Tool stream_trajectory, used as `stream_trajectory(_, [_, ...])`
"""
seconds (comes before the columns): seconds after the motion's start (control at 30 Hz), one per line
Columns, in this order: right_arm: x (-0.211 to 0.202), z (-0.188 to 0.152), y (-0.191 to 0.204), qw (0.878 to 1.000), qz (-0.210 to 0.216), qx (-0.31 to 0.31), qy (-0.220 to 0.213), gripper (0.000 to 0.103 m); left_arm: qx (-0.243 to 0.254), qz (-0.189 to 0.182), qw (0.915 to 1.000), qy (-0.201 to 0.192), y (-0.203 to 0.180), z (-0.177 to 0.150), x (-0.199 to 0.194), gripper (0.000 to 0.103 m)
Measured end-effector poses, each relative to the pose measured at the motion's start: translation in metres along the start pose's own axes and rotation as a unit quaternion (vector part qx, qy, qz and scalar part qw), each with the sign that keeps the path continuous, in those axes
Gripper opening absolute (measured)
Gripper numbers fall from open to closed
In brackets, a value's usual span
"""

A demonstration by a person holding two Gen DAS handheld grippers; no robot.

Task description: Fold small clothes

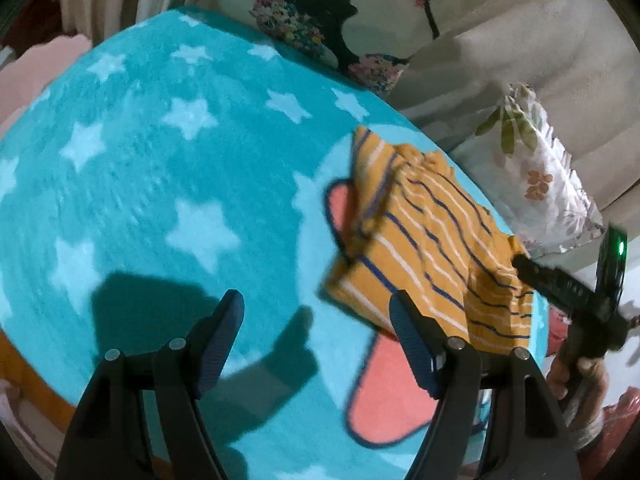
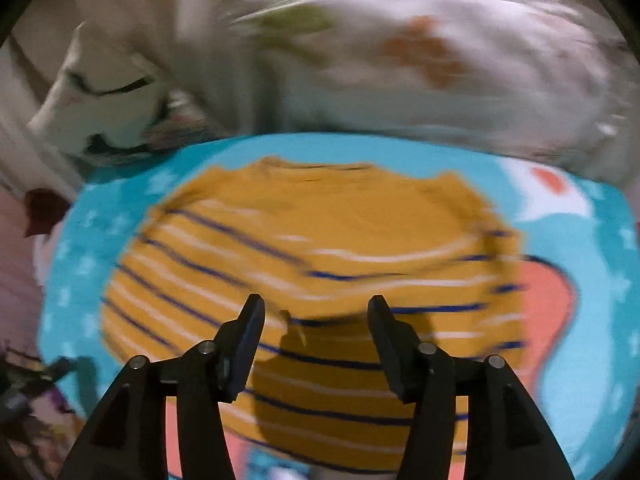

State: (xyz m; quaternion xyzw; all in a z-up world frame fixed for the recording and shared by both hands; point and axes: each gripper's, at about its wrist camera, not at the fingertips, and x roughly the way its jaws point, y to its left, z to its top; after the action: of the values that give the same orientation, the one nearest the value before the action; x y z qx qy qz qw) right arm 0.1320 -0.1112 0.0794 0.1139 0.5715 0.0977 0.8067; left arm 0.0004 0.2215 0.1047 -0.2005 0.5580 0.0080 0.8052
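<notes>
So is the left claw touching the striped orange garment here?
Cannot tell. In the left wrist view the open left claw has one finger overlapping the striped orange garment in the image, but whether it rests on or above it is unclear.

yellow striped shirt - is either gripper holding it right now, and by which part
Nothing is held. The left gripper and right gripper both stand open above the yellow striped shirt.
</notes>
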Motion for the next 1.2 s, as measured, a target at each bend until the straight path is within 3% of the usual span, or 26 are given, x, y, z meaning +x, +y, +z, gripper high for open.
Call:
stream_trajectory(0.13, [0.041, 0.014, 0.072, 0.998, 0.044, -0.001, 0.036, 0.058, 0.006, 0.006, 1.0000, 0.001, 0.030, 0.021, -0.001, 0.074])
stream_trajectory(0.23, [0.077, 0.025, 0.131, 0.997, 0.042, -0.025, 0.054, 0.064, -0.004, 0.010, 0.9999, 0.003, 0.055, 0.032, -0.003, 0.074])
stream_trajectory(0.33, [0.107, 0.027, 0.168, 0.996, 0.000, -0.056, 0.063, 0.067, -0.020, 0.013, 0.9997, 0.011, 0.081, 0.038, -0.003, 0.074])
stream_trajectory(0.37, [0.116, 0.026, 0.178, 0.995, -0.018, -0.070, 0.065, 0.073, -0.024, 0.014, 0.9995, 0.013, 0.089, 0.039, -0.003, 0.074])
stream_trajectory(0.53, [0.146, 0.009, 0.215, 0.977, -0.149, -0.143, 0.054, 0.079, -0.045, 0.018, 0.9986, 0.024, 0.119, 0.040, 0.002, 0.074])
stream_trajectory(0.63, [0.144, 0.002, 0.224, 0.974, -0.170, -0.149, 0.032, 0.072, -0.058, 0.015, 0.9978, 0.029, 0.129, 0.040, 0.007, 0.074])
stream_trajectory(0.7, [0.141, 0.003, 0.219, 0.976, -0.170, -0.132, 0.026, 0.050, -0.059, 0.014, 0.9977, 0.029, 0.129, 0.040, 0.007, 0.074])
stream_trajectory(0.73, [0.138, 0.003, 0.217, 0.978, -0.164, -0.123, 0.022, 0.046, -0.057, 0.015, 0.9979, 0.027, 0.127, 0.039, 0.007, 0.074])
stream_trajectory(0.8, [0.129, 0.005, 0.208, 0.985, -0.139, -0.103, 0.016, 0.028, -0.049, 0.019, 0.9984, 0.023, 0.120, 0.037, 0.005, 0.074])
stream_trajectory(0.87, [0.118, 0.008, 0.196, 0.991, -0.103, -0.079, 0.014, 0.022, -0.043, 0.022, 0.9986, 0.019, 0.110, 0.035, 0.002, 0.074])
stream_trajectory(1.0, [0.087, 0.018, 0.160, 1.000, -0.011, -0.018, 0.009, 0.019, -0.029, 0.030, 0.9991, 0.010, 0.078, 0.026, -0.005, 0.074])
stream_trajectory(1.1, [0.053, 0.026, 0.123, 0.998, 0.051, 0.024, -0.012, 0.018, -0.028, 0.022, 0.9994, 0.003, 0.047, 0.018, -0.012, 0.074])
stream_trajectory(1.2, [0.013, 0.025, 0.067, 0.994, 0.082, 0.063, -0.042, 0.018, -0.010, 0.026, 0.9996, -0.009, 0.007, 0.007, -0.016, 0.074])
